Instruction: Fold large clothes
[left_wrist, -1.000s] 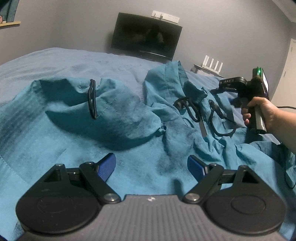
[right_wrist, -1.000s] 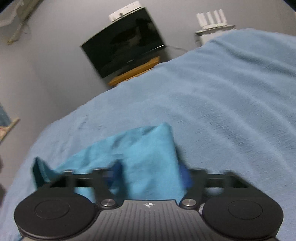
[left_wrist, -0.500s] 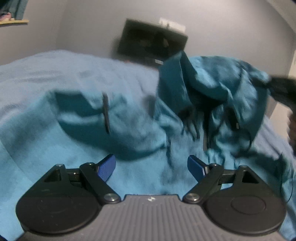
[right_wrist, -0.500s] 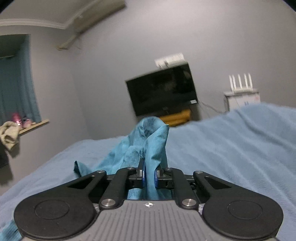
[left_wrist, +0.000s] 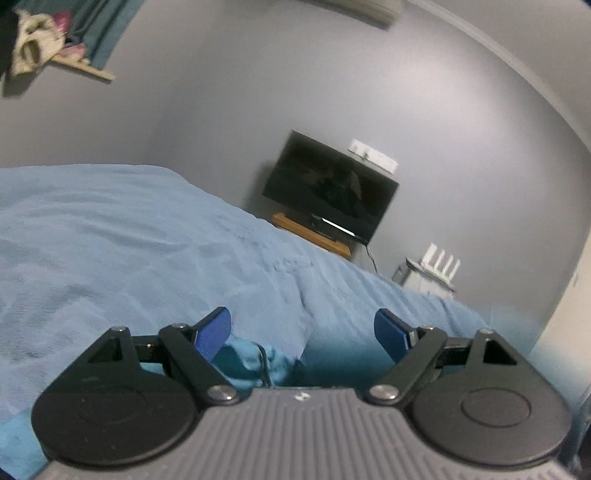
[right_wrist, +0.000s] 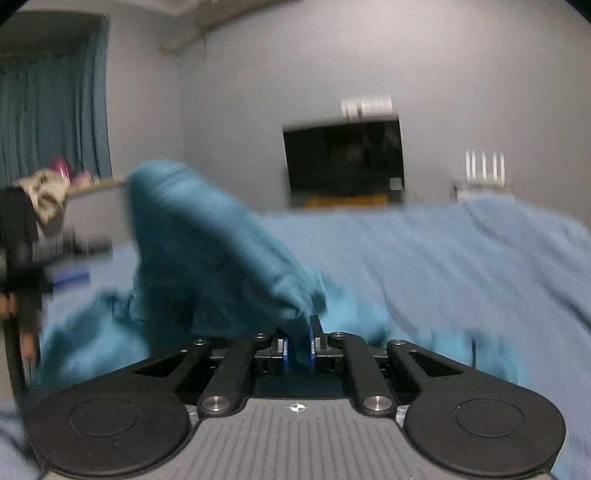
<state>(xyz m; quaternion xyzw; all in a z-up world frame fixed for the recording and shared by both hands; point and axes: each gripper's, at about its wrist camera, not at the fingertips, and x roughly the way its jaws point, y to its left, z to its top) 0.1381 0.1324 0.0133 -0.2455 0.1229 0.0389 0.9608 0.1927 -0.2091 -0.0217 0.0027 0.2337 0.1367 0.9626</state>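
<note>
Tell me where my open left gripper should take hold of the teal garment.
Best guess: grip the bunched teal garment edge by the black cord, just below the open left gripper. Come down from above, since it lies on the bed. The right gripper already pinches another part, lifted.

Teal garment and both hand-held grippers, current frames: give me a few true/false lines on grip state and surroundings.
1. The right hand-held gripper is shut on the teal fabric garment. True.
2. The left hand-held gripper also clamps the garment. False: its jaws stand wide apart, holding nothing.
3. A dark flat screen is on the grey wall. True.
4. The light blue bed cover is red. False: it is light blue.
</note>
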